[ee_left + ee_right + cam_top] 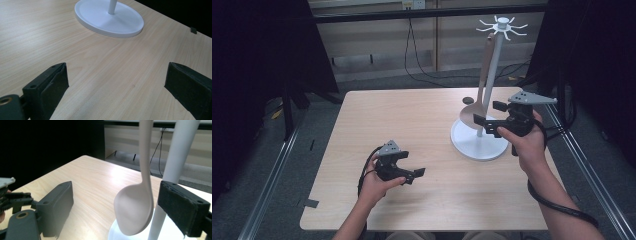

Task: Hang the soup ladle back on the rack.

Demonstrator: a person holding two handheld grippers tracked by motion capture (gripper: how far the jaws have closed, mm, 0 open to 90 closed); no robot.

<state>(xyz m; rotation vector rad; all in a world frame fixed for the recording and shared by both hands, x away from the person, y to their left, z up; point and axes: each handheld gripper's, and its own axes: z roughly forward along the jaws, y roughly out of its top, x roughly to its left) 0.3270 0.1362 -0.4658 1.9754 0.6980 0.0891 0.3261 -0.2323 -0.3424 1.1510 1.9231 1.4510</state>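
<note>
A white stand [493, 75] with hooks at its top rises from a round base [479, 145] on the right of the table. A beige spoon [475, 107] hangs from it, bowl down. My right gripper [486, 112] is held level at the bowl, open. In the right gripper view the spoon's bowl [135, 210] hangs between the two jaws of that gripper [112, 200], close to the right pad, and the stand's pole [180, 150] is just behind. My left gripper [412, 164] rests low near the table's front, open and empty, its jaws [116, 75] wide over bare wood.
The light wooden table [402, 120] has free room at its left and middle. A small dark round object [468, 100] lies behind the stand. Metal rails [272, 175] run along both sides of the table. The stand's base [110, 20] lies ahead of the left gripper.
</note>
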